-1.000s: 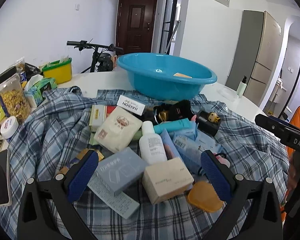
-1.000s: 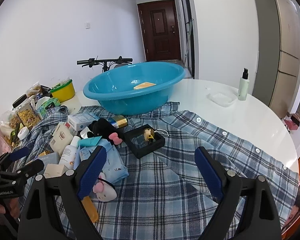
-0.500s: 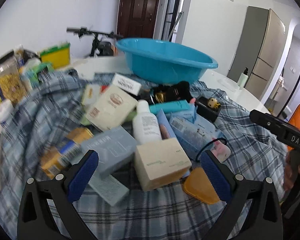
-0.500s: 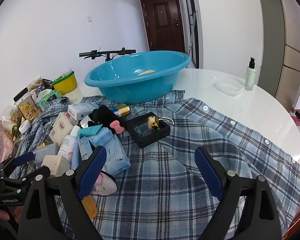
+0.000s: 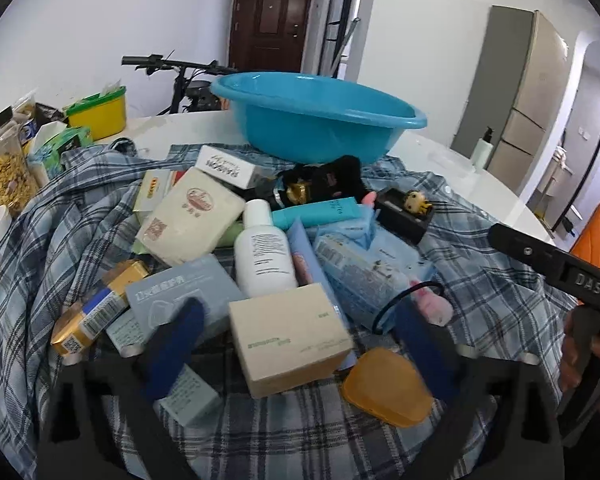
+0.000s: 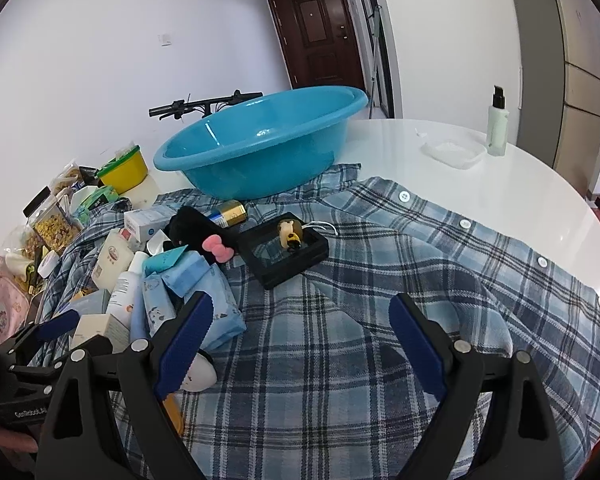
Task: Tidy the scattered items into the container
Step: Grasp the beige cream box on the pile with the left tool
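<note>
The left hand-held gripper (image 5: 296, 344) hung spread around a beige box (image 5: 290, 336) at the near edge of the pile, a white bottle (image 5: 264, 256) just beyond. The right hand-held gripper (image 6: 300, 336) stood spread over the plaid shirt (image 6: 380, 300). The blue basin (image 5: 320, 116) sat far across the counter (image 6: 480, 184), behind the clutter.

A bright turquoise basin (image 5: 320, 120) sits on a glossy white table (image 6: 480, 200). A blue, navy and white plaid shirt (image 6: 380, 320) covers the tabletop. On it lie a white lotion bottle (image 5: 262, 256), a beige box (image 5: 288, 336), an amber-orange soap case (image 5: 386, 388), a teal tube (image 5: 320, 212) and a black tray (image 6: 284, 254). A yellow tub (image 5: 98, 114) has a green lid.
</note>
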`<control>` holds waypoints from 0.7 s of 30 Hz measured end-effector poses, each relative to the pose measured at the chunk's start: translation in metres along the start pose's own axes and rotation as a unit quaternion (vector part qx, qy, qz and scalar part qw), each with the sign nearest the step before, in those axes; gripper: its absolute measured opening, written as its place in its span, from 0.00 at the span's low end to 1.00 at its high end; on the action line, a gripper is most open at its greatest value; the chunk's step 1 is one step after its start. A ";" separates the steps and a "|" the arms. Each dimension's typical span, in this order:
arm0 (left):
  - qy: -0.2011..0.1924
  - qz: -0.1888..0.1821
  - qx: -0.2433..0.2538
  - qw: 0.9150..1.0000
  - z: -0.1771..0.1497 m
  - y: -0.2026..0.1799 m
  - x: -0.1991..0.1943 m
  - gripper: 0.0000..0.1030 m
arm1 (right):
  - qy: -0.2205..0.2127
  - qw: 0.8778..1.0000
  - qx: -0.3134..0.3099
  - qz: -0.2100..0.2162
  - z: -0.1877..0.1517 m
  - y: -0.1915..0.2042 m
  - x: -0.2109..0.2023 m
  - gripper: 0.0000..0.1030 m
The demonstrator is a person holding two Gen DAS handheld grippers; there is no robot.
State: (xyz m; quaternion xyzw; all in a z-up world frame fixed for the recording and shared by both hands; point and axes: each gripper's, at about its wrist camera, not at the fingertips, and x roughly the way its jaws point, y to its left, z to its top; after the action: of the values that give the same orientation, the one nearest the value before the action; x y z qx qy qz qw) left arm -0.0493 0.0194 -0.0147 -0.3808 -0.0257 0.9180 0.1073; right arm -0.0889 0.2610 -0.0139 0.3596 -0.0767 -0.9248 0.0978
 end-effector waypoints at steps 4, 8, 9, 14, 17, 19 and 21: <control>-0.010 0.003 -0.008 1.000 -0.001 0.004 -0.001 0.54 | 0.005 1.000 0.004 0.003 -0.001 -0.002 0.002 0.86; -0.016 -0.005 -0.016 1.000 0.000 0.009 -0.005 0.37 | 0.005 1.000 0.002 0.002 -0.001 -0.001 0.003 0.86; -0.014 -0.005 -0.014 1.000 0.001 0.009 -0.006 0.37 | 0.006 1.000 0.003 0.003 -0.001 -0.001 0.003 0.86; -0.011 -0.001 -0.006 1.000 0.000 0.005 -0.005 0.47 | 0.016 1.000 -0.002 0.005 -0.003 0.003 0.008 0.86; 0.010 0.013 0.001 1.000 -0.001 0.000 0.000 0.80 | 0.017 1.000 -0.002 0.006 -0.004 0.003 0.008 0.86; 0.012 0.011 0.002 1.000 -0.003 -0.004 -0.003 0.82 | 0.016 1.000 0.001 0.005 -0.004 0.002 0.008 0.86; 0.000 0.010 0.010 1.000 -0.005 -0.007 -0.007 0.82 | 0.017 1.000 0.005 0.004 -0.004 0.000 0.008 0.86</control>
State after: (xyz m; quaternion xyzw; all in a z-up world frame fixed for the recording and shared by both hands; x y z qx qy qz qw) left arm -0.0401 0.0251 -0.0123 -0.3802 -0.0121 0.9192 0.1018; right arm -0.0924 0.2590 -0.0219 0.3751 -0.0808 -0.9179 0.1008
